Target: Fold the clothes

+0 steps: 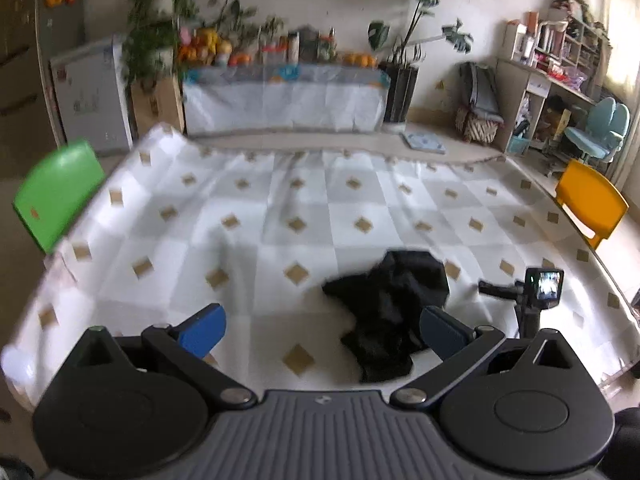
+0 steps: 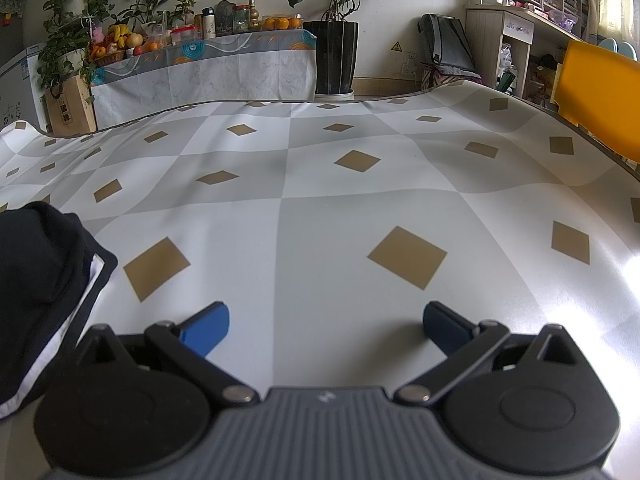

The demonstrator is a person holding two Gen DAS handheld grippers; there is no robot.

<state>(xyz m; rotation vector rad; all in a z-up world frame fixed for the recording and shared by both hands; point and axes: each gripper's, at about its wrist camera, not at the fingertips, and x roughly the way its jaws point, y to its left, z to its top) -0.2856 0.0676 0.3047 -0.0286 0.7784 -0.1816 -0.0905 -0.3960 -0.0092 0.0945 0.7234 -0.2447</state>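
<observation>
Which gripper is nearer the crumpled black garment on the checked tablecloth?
Probably the right. The right gripper sits low with the crumpled black garment just off its left side; the left gripper is held higher, garment ahead-right. Both are open.

A crumpled garment [image 1: 390, 312] lies on the surface [image 1: 280, 220], with one chair [image 1: 56, 192] at its left and another chair [image 1: 592, 200] at its right.

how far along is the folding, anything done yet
Nothing looks done: the black garment lies crumpled on the checked tablecloth. Nothing is in hand; the left tool and right tool are both open and empty. All folding remains.
</observation>
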